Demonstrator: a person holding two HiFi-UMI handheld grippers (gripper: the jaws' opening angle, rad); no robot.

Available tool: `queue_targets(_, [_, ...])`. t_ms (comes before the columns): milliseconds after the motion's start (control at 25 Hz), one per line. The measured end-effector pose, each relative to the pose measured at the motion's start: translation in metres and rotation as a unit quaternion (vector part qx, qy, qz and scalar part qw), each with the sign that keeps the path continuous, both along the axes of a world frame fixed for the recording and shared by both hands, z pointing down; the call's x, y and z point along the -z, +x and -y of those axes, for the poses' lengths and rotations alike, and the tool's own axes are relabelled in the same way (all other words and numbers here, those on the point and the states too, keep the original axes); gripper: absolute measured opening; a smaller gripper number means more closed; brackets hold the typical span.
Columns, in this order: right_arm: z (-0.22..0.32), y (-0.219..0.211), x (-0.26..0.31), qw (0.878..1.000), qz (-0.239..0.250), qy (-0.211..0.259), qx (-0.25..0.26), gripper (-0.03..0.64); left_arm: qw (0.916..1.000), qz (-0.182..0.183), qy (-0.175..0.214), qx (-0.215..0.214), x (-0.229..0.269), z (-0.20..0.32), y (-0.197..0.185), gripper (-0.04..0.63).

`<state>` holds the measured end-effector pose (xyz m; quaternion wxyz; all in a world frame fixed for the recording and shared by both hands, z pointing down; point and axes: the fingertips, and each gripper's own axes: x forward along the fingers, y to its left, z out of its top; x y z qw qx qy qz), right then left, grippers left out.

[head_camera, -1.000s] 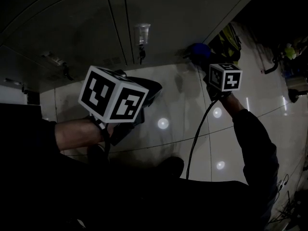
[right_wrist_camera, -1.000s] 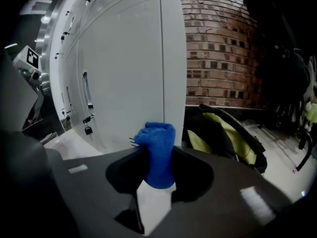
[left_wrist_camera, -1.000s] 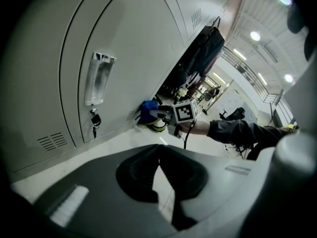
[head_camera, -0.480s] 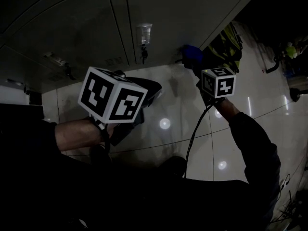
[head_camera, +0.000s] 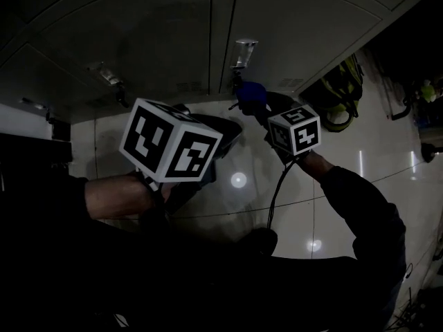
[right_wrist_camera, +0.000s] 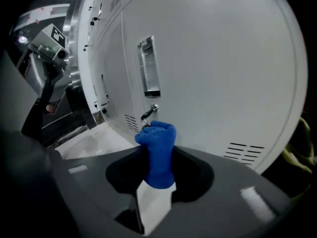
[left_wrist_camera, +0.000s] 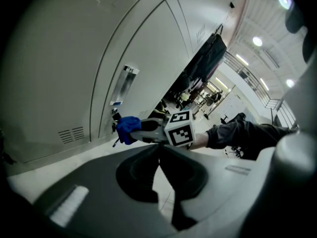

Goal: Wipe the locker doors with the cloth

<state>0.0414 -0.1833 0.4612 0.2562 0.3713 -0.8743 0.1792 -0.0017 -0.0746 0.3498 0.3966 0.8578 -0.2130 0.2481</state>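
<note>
the right gripper (right_wrist_camera: 157, 158) is clamped on a blue cloth (right_wrist_camera: 158, 138) – its jaws press in from both sides and the bunched cloth stands up out of them. the cloth is held up close to the lower part of a grey locker door (right_wrist_camera: 218, 68), just beside a key (right_wrist_camera: 148, 113) sticking out of the lock; whether the cloth touches the metal cannot be told. above the key a long upright handle plate (right_wrist_camera: 148, 67) sits on the door, and a set of vent slots (right_wrist_camera: 245, 150) lies lower to the right. the left gripper (left_wrist_camera: 159, 147) hangs well apart from the lockers, over the glossy tiled floor (head_camera: 239, 180), its jaws drawn together with nothing between them. in its view the right gripper's marker cube (left_wrist_camera: 179, 129) and the person's dark sleeve (left_wrist_camera: 237, 133) show beyond the jaw tips. a yellow-green bag (head_camera: 344, 92) leans by the end of the locker row – near the right arm.
</note>
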Motion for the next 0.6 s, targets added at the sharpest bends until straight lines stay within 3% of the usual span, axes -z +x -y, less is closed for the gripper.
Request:
queue_targets(320, [0.009, -0.055, -0.005, 1.0, 0.014, -0.002, 0.026, 0.124, 0.9998, -0.015, 0.001, 0.011, 0.006, 0.007, -0.018, -0.02])
queue_targets(600, [0.019, -0.045, -0.012, 1.0, 0.015, -0.012, 0.007, 0.124, 0.9998, -0.016, -0.005, 0.011, 0.0, 0.011, -0.018, -0.021])
